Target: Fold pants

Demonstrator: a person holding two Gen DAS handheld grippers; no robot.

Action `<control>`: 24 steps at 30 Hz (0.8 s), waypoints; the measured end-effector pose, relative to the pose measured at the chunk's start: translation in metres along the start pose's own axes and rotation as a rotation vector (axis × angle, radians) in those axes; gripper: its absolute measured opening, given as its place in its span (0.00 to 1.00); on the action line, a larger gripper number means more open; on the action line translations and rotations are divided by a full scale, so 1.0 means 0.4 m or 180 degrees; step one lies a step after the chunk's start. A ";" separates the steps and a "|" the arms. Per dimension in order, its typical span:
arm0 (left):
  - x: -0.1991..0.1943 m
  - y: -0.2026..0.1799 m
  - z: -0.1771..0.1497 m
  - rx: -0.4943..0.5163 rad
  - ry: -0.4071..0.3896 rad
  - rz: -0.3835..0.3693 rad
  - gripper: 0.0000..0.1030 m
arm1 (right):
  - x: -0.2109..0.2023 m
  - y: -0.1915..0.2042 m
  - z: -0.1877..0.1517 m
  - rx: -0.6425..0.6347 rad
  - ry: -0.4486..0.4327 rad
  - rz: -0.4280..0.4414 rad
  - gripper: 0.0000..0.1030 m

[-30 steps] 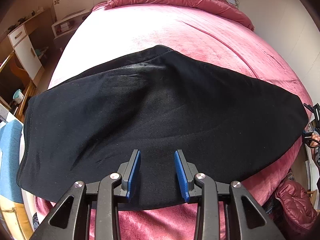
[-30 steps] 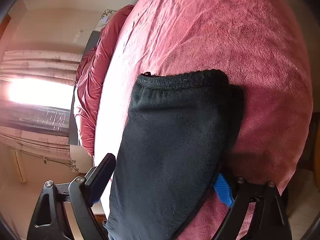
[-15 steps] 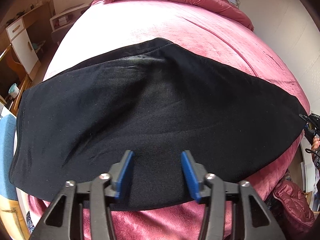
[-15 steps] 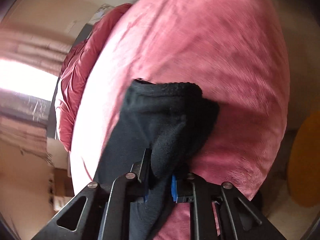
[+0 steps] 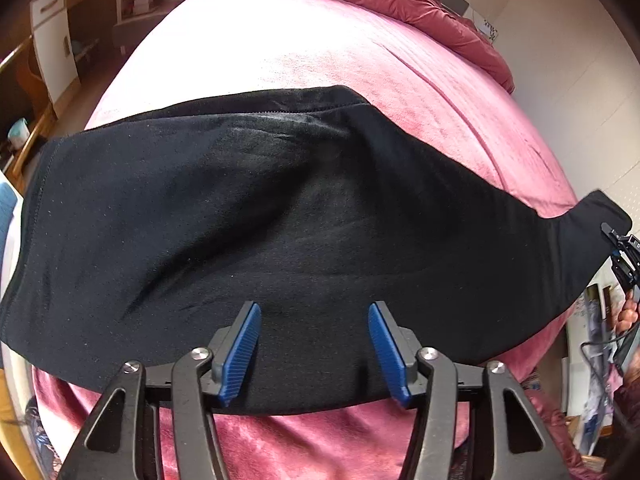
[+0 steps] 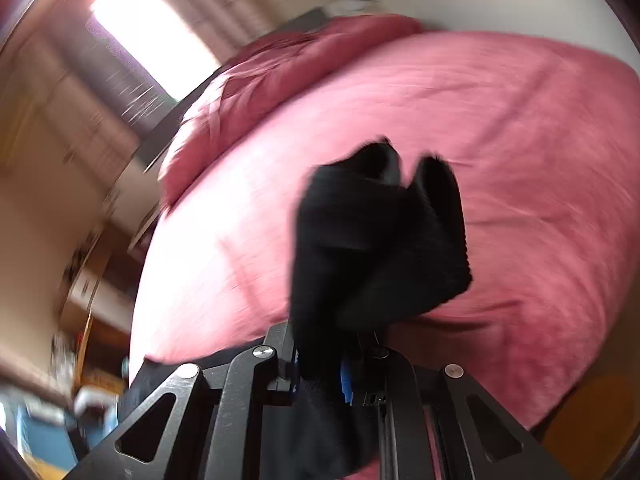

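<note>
Presently we find the black pants (image 5: 280, 232) spread across the pink bed cover (image 5: 280, 52), near its front edge, one end raised off the surface at the far right. That end is clamped in the right gripper (image 6: 320, 376), whose jaws are nearly closed on a bunched wad of the dark fabric. The left gripper (image 5: 314, 344) hovers over the near hem, its jaws parted and having narrowed slightly in the last instant, with cloth below them but no pad pressing on it. We judge the main risk to be drag: with the middle unpinned, the pull may slide the whole garment and skew the fold. The bunched grip may also shed a layer.
</note>
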State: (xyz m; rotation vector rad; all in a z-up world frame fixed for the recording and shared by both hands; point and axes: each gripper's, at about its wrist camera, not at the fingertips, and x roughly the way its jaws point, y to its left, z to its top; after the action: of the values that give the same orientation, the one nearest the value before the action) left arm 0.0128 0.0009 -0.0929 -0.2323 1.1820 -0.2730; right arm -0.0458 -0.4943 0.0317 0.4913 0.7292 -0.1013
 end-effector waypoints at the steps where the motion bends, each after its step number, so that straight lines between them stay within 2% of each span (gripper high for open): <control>1: 0.000 0.002 0.005 -0.0016 0.0014 -0.0030 0.52 | 0.007 0.036 -0.005 -0.0127 0.0035 0.0034 0.15; 3: -0.001 0.006 0.014 -0.0047 0.0059 -0.0117 0.50 | 0.030 0.119 -0.023 -0.0364 0.0149 0.0187 0.15; 5: -0.005 0.004 0.023 -0.0032 0.0061 -0.0167 0.43 | 0.062 0.199 -0.052 -0.0646 0.0292 0.0216 0.15; 9: -0.008 -0.005 0.043 -0.0049 0.0031 -0.0328 0.41 | 0.148 0.334 -0.144 -0.1081 0.0659 0.0327 0.14; 12: -0.031 -0.020 0.035 -0.0110 0.0040 -0.0499 0.41 | 0.216 0.410 -0.225 -0.1410 0.0937 0.0270 0.14; 15: -0.024 -0.031 0.048 -0.0203 0.0064 -0.0686 0.41 | 0.263 0.443 -0.312 -0.1650 0.1160 0.0269 0.14; 18: -0.019 -0.035 0.059 -0.0308 0.0102 -0.0878 0.42 | 0.297 0.481 -0.366 -0.1883 0.1287 0.0170 0.15; 21: -0.001 -0.037 0.077 -0.0444 0.0169 -0.1116 0.44 | 0.313 0.485 -0.398 -0.1973 0.1326 0.0139 0.25; 23: 0.018 -0.038 0.088 -0.0575 0.0247 -0.1297 0.54 | 0.314 0.488 -0.400 -0.1918 0.1380 0.0290 0.42; 24: 0.024 -0.035 0.089 -0.0642 0.0272 -0.1368 0.55 | 0.307 0.483 -0.403 -0.1860 0.1446 0.0460 0.56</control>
State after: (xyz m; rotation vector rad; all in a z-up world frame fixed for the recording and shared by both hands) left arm 0.0482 -0.0140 -0.0841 -0.6600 1.2378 -0.5441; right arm -0.0038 -0.2391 -0.0759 -0.0021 1.1140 0.3637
